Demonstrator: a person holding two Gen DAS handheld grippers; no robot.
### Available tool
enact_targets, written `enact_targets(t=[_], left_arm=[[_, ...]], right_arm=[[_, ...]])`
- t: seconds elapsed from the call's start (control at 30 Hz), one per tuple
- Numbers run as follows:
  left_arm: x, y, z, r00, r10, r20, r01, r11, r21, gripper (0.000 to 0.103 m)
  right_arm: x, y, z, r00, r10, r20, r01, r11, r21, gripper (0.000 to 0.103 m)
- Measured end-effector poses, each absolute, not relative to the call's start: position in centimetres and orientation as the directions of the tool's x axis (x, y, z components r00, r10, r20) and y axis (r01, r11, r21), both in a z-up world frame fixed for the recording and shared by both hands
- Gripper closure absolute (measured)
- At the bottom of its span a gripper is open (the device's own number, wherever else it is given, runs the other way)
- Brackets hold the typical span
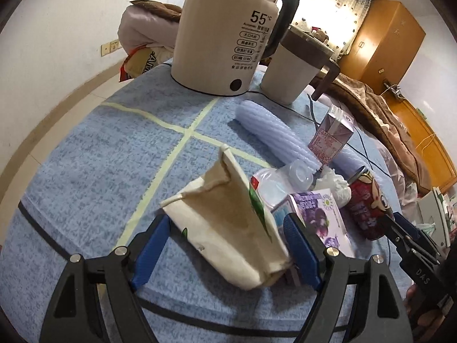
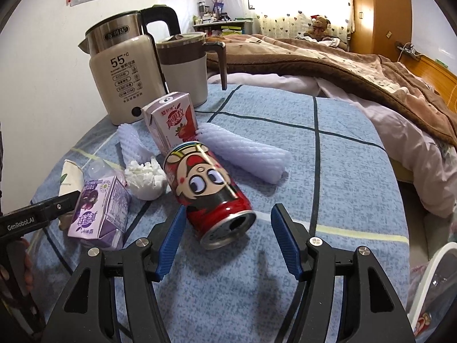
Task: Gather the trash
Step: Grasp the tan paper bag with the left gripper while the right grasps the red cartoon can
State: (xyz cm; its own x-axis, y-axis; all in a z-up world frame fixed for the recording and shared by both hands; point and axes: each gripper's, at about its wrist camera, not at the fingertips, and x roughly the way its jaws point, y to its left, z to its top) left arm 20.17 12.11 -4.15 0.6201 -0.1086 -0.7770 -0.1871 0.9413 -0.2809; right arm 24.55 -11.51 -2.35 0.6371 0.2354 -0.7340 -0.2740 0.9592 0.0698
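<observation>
Right wrist view: the red can was seen lying on the desk between the spread fingers of the right claw, untouched; a crumpled paper bag lay inside the spread left claw.

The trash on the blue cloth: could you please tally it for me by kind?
Drink cartons: 2 (purple, pink)
Cans: 1
Foam net sleeves: 2
Crumpled tissues: 1
Paper bags: 1
Clear plastic pieces: 1
Total: 8
</observation>
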Motion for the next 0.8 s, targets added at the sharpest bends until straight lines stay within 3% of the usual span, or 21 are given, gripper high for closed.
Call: enact_targets(t=[0.27, 0.47, 0.8], left_arm=[[21.1, 12.3, -4.3, 0.628, -0.102, -0.772, -0.189, 0.942, -0.278, 0.025], [21.0, 11.9, -4.1, 0.637, -0.131, -0.76, -0.135, 0.951, -0.278, 0.044], [21.6, 11.4, -4.2, 0.638, -0.15, -0.755, -0.105, 0.955, -0.278, 0.045]], right_arm=[[25.3, -10.5, -2.8, 0.624, 0.254, -0.739, -0.298, 0.952, 0.076, 0.041], [25.3, -10.3, -3.2, 0.573, 0.315, -0.757, -0.319, 0.936, 0.149, 0.041], [26.3, -8.9, -3.7, 0.576, 0.276, -0.77, -0.34, 0.937, 0.081, 0.041]])
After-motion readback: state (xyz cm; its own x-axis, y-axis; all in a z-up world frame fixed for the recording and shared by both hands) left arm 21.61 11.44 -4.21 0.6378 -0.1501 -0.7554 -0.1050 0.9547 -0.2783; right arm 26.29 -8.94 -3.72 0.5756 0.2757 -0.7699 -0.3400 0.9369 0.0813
